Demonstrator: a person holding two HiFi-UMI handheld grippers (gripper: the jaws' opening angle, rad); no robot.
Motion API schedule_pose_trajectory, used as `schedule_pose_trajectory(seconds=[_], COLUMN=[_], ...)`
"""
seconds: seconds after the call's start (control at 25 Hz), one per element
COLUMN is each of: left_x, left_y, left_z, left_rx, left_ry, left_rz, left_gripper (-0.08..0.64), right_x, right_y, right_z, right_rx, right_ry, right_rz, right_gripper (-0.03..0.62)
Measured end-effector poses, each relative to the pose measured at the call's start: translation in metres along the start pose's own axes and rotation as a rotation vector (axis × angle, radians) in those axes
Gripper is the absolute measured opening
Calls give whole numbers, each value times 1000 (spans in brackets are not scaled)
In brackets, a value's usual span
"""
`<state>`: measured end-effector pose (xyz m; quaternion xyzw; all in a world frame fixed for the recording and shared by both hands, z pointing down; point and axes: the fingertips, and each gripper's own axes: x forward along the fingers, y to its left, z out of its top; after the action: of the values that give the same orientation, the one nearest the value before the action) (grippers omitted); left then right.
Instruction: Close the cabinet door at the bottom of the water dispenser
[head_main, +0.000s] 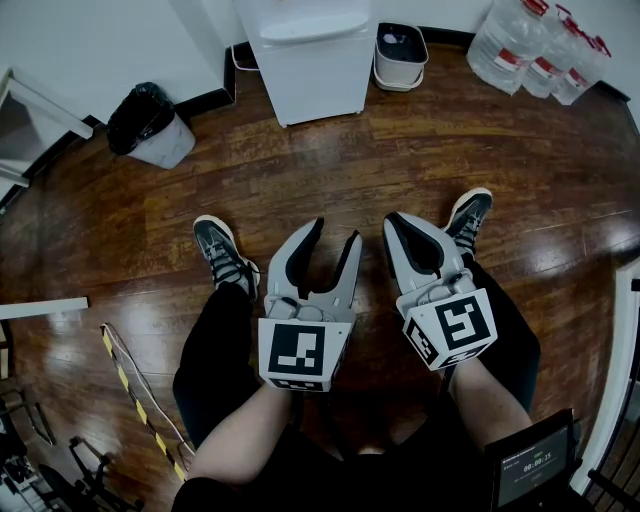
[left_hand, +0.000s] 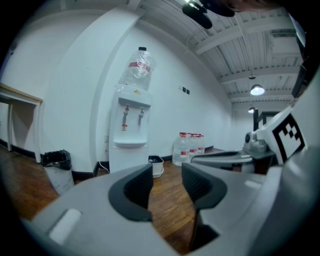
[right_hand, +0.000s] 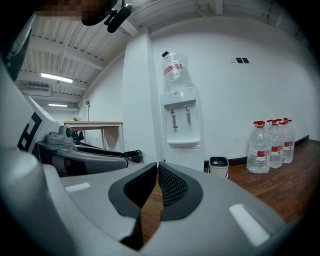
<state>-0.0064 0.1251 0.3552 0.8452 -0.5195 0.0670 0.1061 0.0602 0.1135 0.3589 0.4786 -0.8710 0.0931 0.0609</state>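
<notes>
The white water dispenser stands against the far wall across the wooden floor, well away from both grippers. In the left gripper view the water dispenser carries an upturned bottle, and its lower front looks flat and white, with no door standing out. The right gripper view shows the water dispenser straight ahead. My left gripper is held at waist height, its jaws a little apart with nothing between them. Beside it my right gripper is shut and empty. The same shows for the left gripper and the right gripper in their own views.
A black-bagged waste bin stands left of the dispenser, a small white bucket right of it, and several large water bottles at the far right. A yellow-black taped cable runs along the floor at my left. My shoes are below the grippers.
</notes>
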Motion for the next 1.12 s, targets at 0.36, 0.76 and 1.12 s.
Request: schedule_pose_trajectory(seconds=[0.36, 0.76, 1.12], left_x=[1, 1, 0], left_y=[-1, -1, -3], left_z=[-1, -2, -2], left_rx=[-13, -9, -11], left_ry=[14, -2, 10], left_rz=[-8, -4, -10], left_gripper=[199, 199, 199], right_x=[1, 0, 1], right_y=[2, 1, 2], right_z=[0, -1, 0], right_rx=[-3, 2, 1], right_ry=[4, 6, 7], right_rz=[8, 6, 7], right_gripper=[11, 11, 11])
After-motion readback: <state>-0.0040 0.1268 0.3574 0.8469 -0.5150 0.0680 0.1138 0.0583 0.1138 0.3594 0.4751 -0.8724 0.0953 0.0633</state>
